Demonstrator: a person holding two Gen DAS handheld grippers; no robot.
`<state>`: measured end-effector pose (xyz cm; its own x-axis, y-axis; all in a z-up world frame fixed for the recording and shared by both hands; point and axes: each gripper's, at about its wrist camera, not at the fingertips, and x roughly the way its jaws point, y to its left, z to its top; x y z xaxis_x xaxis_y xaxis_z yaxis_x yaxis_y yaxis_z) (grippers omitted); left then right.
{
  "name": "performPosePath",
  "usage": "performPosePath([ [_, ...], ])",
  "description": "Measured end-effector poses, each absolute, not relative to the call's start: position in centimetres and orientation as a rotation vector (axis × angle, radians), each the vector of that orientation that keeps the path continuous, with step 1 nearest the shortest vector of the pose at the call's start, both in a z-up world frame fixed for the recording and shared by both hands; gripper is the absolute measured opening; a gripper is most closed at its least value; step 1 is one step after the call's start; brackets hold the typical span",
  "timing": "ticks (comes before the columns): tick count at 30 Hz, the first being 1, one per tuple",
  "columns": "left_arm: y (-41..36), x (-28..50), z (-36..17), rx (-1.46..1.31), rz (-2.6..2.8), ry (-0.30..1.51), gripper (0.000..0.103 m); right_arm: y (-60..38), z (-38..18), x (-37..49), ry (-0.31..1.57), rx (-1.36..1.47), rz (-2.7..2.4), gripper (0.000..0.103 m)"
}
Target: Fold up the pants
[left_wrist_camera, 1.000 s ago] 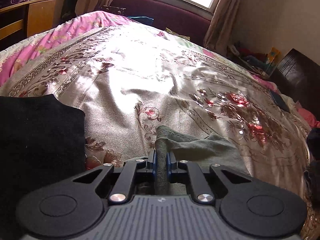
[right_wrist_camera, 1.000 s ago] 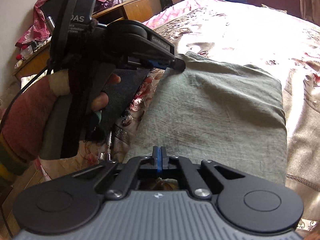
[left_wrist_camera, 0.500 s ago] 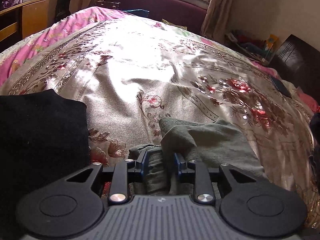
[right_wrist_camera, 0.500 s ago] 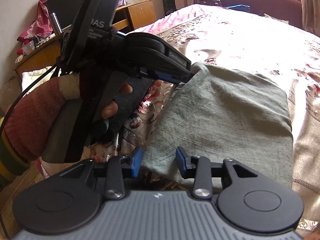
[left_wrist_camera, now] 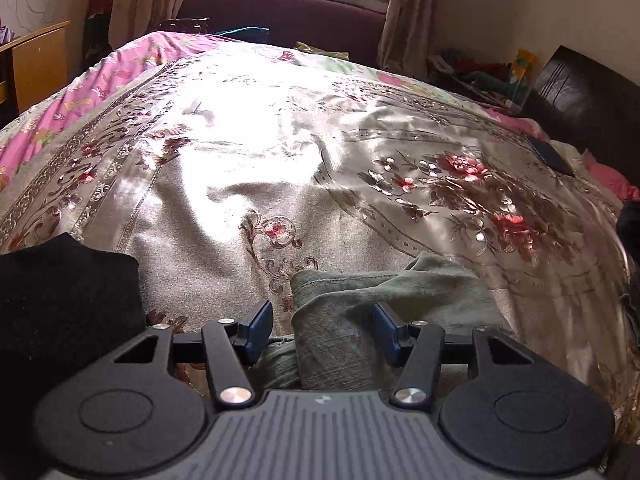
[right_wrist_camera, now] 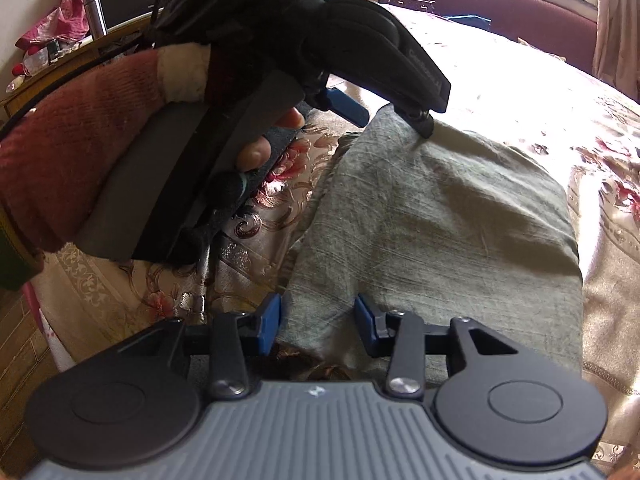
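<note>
With both the left gripper (left_wrist_camera: 324, 330) and right gripper (right_wrist_camera: 318, 320) spread wide, the grey-green pants (right_wrist_camera: 440, 220) lie folded on the bedspread (left_wrist_camera: 280, 160) (slippery satin, apparently), so a fingertip snagging cloth could undo the fold.

My right gripper (right_wrist_camera: 318, 322) gapes over near edge of folded pants (right_wrist_camera: 440, 220) on bedspread (right_wrist_camera: 520, 92); left gripper (right_wrist_camera: 394, 118) spread at far-left corner.

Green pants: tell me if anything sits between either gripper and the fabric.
Nothing visible does. The left gripper is open with the green pants corner directly between its fingers; the right gripper is open over the near edge. Only the bedspread surrounds them.
</note>
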<state>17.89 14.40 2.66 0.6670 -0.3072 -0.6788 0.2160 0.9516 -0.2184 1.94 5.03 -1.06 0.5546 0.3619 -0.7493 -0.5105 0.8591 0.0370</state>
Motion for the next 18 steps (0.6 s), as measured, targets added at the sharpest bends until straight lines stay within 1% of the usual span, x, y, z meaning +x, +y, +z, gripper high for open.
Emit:
performPosePath([
  [2,14.0,18.5,2.5,-0.095,-0.280,0.802,0.065,4.6,-1.3,2.0,0.837,-0.184,0.526,0.035],
  [3,14.1,19.0,2.3,-0.101,-0.285,0.818,0.052,4.1,-1.4,2.0,0.844,-0.168,0.538,0.021],
  [4,14.3,19.5,2.0,-0.126,-0.296,0.841,0.030,3.9,-1.4,2.1,0.856,-0.148,0.551,0.009],
  [5,14.6,20.0,1.8,-0.158,-0.298,0.861,0.023,3.7,-1.6,2.4,0.872,-0.122,0.556,0.005],
  [7,15.4,20.2,1.6,-0.197,-0.307,0.868,0.022,3.2,-1.2,2.4,0.871,-0.110,0.560,0.003],
  [9,15.9,19.9,1.7,-0.217,-0.312,0.857,0.020,2.7,-1.0,2.4,0.868,-0.106,0.563,0.002],
  [14,17.3,17.3,3.4,-0.255,-0.313,0.783,0.019,2.0,0.1,1.8,0.855,-0.088,0.590,0.002],
  [18,19.0,15.2,4.6,-0.264,-0.283,0.720,0.019,2.5,1.4,0.3,0.792,-0.139,0.619,0.002],
])
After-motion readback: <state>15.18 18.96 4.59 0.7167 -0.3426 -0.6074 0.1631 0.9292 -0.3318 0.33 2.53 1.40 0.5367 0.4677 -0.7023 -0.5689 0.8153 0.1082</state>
